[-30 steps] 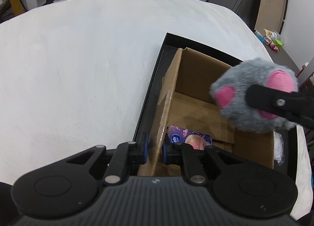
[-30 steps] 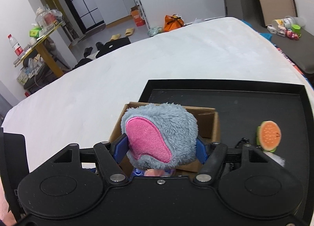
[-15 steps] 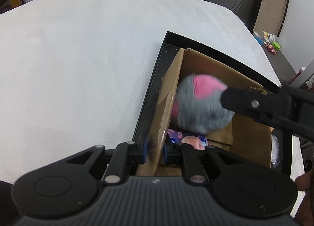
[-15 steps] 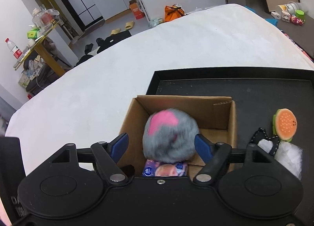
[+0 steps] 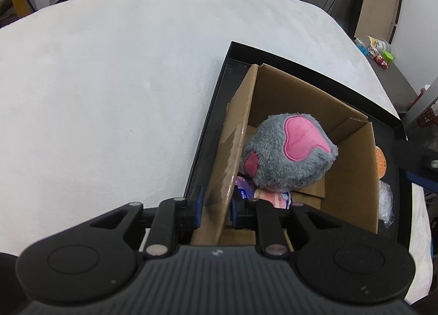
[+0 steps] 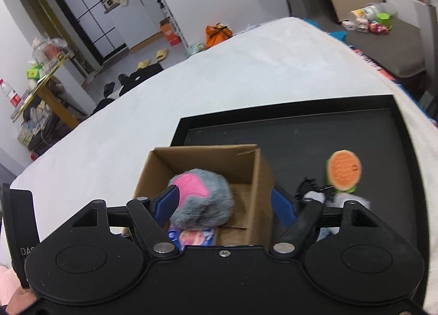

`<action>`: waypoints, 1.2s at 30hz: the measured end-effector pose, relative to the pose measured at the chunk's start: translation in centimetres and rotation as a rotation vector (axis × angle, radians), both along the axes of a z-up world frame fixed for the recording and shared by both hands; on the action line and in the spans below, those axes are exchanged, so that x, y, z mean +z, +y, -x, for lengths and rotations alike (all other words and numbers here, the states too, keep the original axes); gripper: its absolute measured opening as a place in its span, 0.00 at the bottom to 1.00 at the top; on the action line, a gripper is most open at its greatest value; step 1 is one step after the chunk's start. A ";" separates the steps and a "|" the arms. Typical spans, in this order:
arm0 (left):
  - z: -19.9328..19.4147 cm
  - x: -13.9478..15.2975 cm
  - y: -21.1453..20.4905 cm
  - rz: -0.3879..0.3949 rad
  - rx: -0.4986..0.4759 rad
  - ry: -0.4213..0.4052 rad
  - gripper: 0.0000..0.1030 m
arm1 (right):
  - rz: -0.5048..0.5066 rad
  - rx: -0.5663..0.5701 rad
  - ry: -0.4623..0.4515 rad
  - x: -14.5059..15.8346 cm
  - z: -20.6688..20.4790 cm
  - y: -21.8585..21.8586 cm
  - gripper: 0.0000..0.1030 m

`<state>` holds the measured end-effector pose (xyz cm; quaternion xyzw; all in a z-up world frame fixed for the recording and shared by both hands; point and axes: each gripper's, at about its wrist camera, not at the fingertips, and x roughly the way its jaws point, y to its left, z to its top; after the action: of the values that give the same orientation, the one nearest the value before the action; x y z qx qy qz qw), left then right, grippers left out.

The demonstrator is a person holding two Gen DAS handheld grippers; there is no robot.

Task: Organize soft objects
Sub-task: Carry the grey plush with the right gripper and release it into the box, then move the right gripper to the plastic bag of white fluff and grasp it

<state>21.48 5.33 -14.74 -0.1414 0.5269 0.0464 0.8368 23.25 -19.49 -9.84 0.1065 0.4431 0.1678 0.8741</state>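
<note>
White padded tabletop carrying a black shallow tray, with left gripper pinching the brown cardboard box wall to steady it, right gripper spread wide and empty above, grey-and-pink fluffy plush toy resting inside atop a purple printed packet, orange melon-slice toy waiting beside.

Home: slippers, kitchen cabinets, bed.

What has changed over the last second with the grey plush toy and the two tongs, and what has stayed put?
The right tongs carried the grey plush toy down into the cardboard box, let go and opened wide. The toy now rests on the purple packet. The left tongs stay clamped on the box wall; the watermelon slice stays on the black tray.
</note>
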 end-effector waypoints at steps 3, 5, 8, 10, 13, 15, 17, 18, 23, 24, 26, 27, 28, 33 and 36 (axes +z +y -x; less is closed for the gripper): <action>-0.1 0.1 -0.4 -0.021 0.005 0.003 0.31 | 0.009 -0.008 -0.010 0.2 0.0 -1.0 0.71; -0.1 0.2 -0.6 -0.026 0.006 0.002 0.39 | 0.002 -0.026 -0.011 0.3 0.0 -2.0 0.71; -0.1 0.5 -1.1 -0.048 0.001 -0.005 0.47 | 0.005 -0.045 -0.014 0.2 -0.2 -3.1 0.71; -0.1 0.6 -1.4 -0.053 -0.004 -0.008 0.49 | 0.013 -0.059 -0.014 0.0 -0.3 -3.7 0.72; -0.1 0.8 -1.9 -0.058 -0.012 -0.009 0.53 | 0.024 -0.089 -0.006 -0.7 -0.5 -4.8 0.72; -0.2 0.8 -2.3 -0.069 -0.017 -0.008 0.55 | 0.031 -0.106 0.004 -1.3 -0.6 -5.5 0.72; -0.2 0.7 -2.6 -0.078 -0.019 -0.006 0.56 | 0.042 -0.120 0.015 -2.1 -0.8 -6.0 0.72; -0.3 0.7 -2.8 -0.081 -0.018 -0.004 0.56 | 0.045 -0.125 0.018 -2.4 -0.8 -6.2 0.72; -0.6 0.5 -3.5 -0.110 -0.030 0.006 0.61 | 0.055 -0.169 0.057 -4.7 -1.0 -7.5 0.75; -0.7 0.4 -3.6 -0.122 -0.034 0.009 0.61 | 0.051 -0.180 0.066 -5.3 -1.2 -7.7 0.75; -0.9 0.3 -3.9 -0.137 -0.040 0.017 0.62 | 0.061 -0.209 0.101 -6.3 -1.6 -8.1 0.75; -0.9 0.3 -4.0 -0.140 -0.042 0.020 0.63 | 0.055 -0.217 0.108 -6.7 -1.8 -8.3 0.75; -0.9 0.2 -4.1 -0.140 -0.046 0.021 0.63 | 0.048 -0.224 0.115 -6.9 -1.8 -8.5 0.76; -1.3 -0.1 -4.7 -0.153 -0.055 0.035 0.64 | 0.040 -0.270 0.164 -8.4 -2.3 -9.3 0.82; -1.2 -0.2 -5.1 -0.158 -0.059 0.042 0.64 | 0.010 -0.303 0.192 -9.3 -2.6 -9.8 0.83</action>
<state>22.72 0.22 -14.94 -0.0583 0.5428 0.0660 0.8353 25.84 -29.28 -19.15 0.1830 0.5045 0.0210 0.8435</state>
